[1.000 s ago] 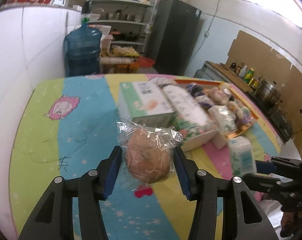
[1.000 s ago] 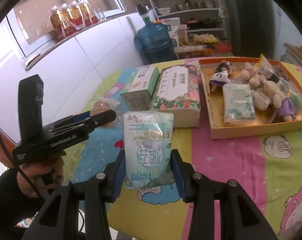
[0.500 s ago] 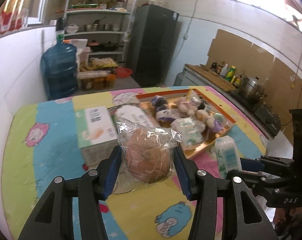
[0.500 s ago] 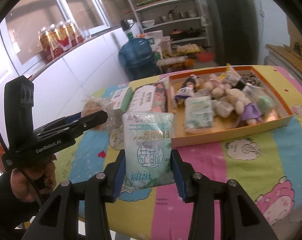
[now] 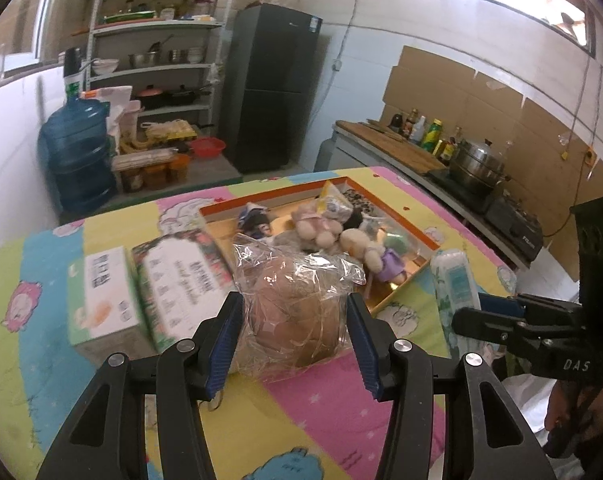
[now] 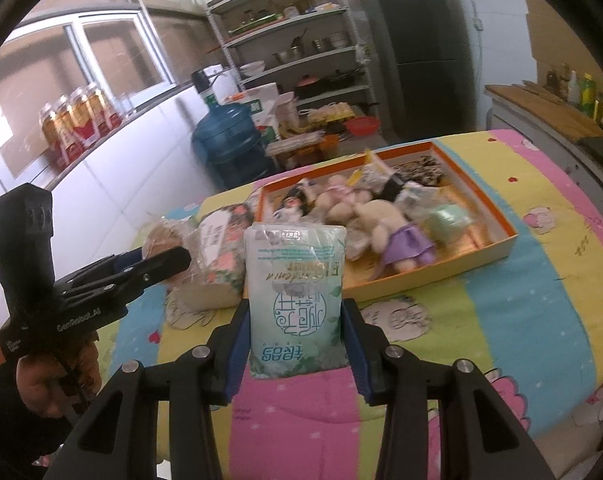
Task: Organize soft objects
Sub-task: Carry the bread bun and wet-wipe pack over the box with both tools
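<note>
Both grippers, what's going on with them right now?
A person holds both over the table. The left gripper is clamped on a bagged bun; the right gripper is clamped on a tissue pack. Both are held above the cloth, short of the orange tray, which already holds plush toys and small packets. Two tissue boxes sit left of the tray.

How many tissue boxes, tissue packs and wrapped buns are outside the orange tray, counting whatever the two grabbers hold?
Cardboard tissue boxes: 2, green-and-white and floral
Soft plastic tissue packs: 1, in the right gripper
Plastic-wrapped brown buns: 1, in the left gripper
Total: 4
</note>
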The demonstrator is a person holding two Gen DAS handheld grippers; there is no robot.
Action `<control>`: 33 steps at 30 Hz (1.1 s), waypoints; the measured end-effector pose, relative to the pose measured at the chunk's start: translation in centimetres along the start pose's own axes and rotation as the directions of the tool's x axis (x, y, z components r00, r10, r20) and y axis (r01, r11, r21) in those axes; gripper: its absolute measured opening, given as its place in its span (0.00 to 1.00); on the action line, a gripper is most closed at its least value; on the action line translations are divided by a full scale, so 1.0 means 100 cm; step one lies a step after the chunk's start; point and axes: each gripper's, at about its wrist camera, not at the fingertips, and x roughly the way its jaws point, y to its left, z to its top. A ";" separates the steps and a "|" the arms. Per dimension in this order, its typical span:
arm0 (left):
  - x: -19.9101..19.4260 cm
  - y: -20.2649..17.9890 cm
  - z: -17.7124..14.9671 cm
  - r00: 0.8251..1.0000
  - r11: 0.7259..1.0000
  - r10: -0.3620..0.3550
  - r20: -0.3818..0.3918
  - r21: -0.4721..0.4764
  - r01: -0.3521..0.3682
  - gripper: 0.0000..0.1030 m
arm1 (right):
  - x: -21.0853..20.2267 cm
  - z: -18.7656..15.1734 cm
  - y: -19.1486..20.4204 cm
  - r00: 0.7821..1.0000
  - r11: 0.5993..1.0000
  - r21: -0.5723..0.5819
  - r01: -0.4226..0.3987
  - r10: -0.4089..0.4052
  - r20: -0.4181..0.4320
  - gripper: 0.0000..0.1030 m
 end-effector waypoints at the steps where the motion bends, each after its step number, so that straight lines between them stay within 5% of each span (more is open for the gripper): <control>1: 0.003 -0.003 0.002 1.000 1.000 -0.003 0.000 0.002 0.003 0.52 | -0.001 0.003 -0.005 1.000 1.000 0.003 0.004 -0.004 0.002 0.43; 33: 0.143 -0.070 0.070 0.996 0.998 0.055 -0.066 -0.031 -0.057 0.52 | 0.072 0.116 -0.149 0.999 0.998 -0.067 -0.010 0.007 -0.053 0.43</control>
